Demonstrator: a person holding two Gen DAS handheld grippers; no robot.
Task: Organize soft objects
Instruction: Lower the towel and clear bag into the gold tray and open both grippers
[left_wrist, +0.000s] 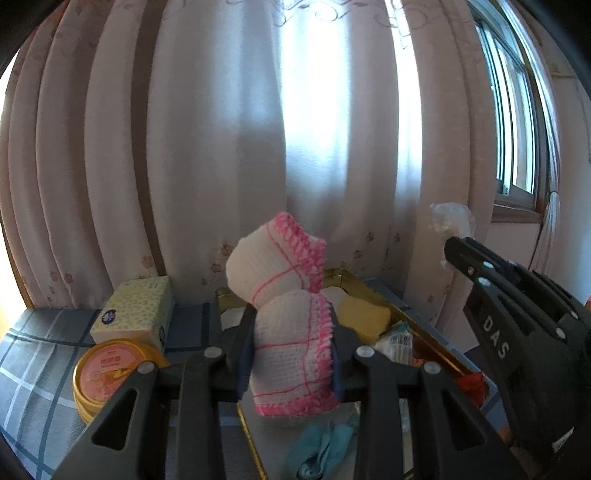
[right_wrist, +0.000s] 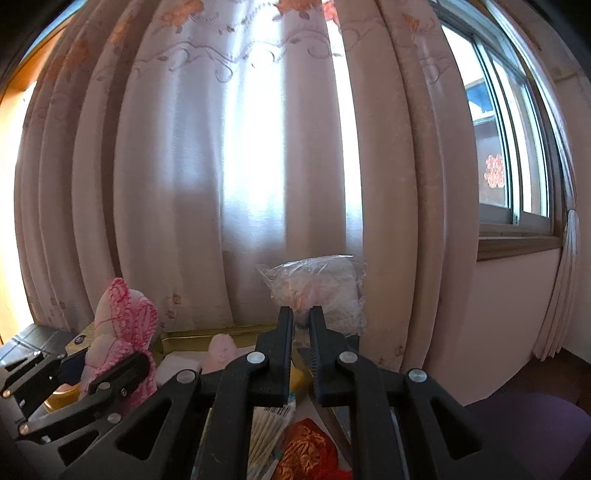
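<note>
Pink-edged cloth (left_wrist: 291, 332) is clamped in the left hand-held gripper (left_wrist: 291, 354), a plastic bag (right_wrist: 321, 291) pinched in the right hand-held gripper (right_wrist: 301, 325); both hang above the gold tray (left_wrist: 369, 286), not yet placed.

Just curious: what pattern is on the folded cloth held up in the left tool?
White cloth with thin pink grid lines and pink stitched edging, clearest in the left wrist view.

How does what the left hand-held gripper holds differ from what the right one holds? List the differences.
The left hand-held gripper holds a white cloth with pink stitched edges; the right hand-held gripper pinches a clear plastic bag.
The cloth is opaque and folded; the bag is see-through and crinkled.
The cloth fills wider-set jaws; the bag sits in nearly closed ones.
Both are soft and lifted above the gold tray.
</note>
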